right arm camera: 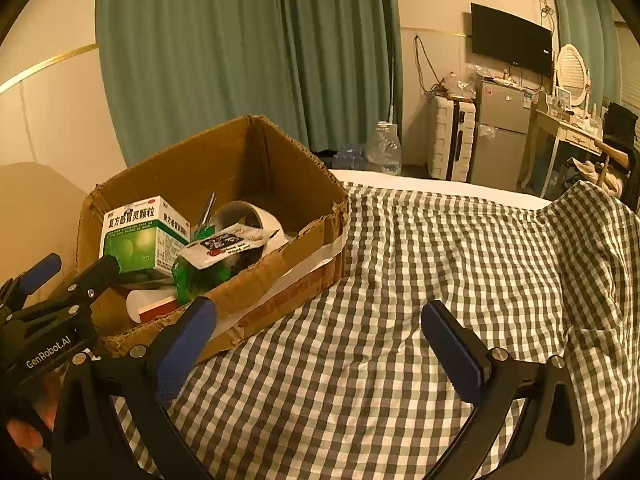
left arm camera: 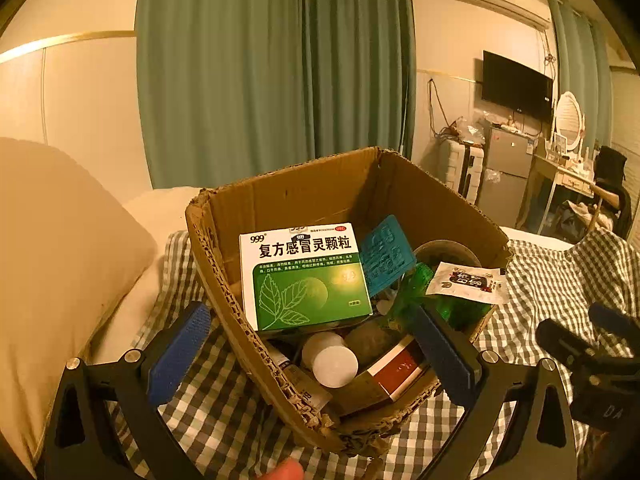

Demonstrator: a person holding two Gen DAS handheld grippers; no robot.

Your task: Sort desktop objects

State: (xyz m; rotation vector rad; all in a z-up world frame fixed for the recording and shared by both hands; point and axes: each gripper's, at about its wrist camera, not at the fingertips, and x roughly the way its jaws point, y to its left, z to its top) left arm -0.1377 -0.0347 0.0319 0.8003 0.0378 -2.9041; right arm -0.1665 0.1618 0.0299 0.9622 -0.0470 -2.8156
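A cardboard box (left arm camera: pixel 304 188) (right arm camera: pixel 248 148) stands on the checked cloth. It holds a green and white medicine box (left arm camera: pixel 306 276) (right arm camera: pixel 140 236), a white sachet (left arm camera: pixel 468 282) (right arm camera: pixel 228 244), a green bottle (left arm camera: pixel 460 308) (right arm camera: pixel 196 276), a tape roll (left arm camera: pixel 448 250) (right arm camera: pixel 256 216), a blue card (left arm camera: pixel 386 254), a white bottle (left arm camera: pixel 330 360) and a red and white box (left arm camera: pixel 400 368). My left gripper (left arm camera: pixel 316 354) (right arm camera: pixel 72 276) is open, its jaws astride the box's near corner, empty. My right gripper (right arm camera: pixel 316 344) (left arm camera: pixel 584 332) is open and empty over the cloth, right of the box.
A checked cloth (right arm camera: pixel 420 280) covers the bed. A pillow (left arm camera: pixel 52 240) lies left of the box. Beyond the bed stand a water bottle (right arm camera: pixel 386 148), a white suitcase (right arm camera: pixel 450 138), a small fridge (right arm camera: pixel 500 132) and a dressing table (right arm camera: pixel 568 132). Green curtains (left arm camera: pixel 272 60) hang behind.
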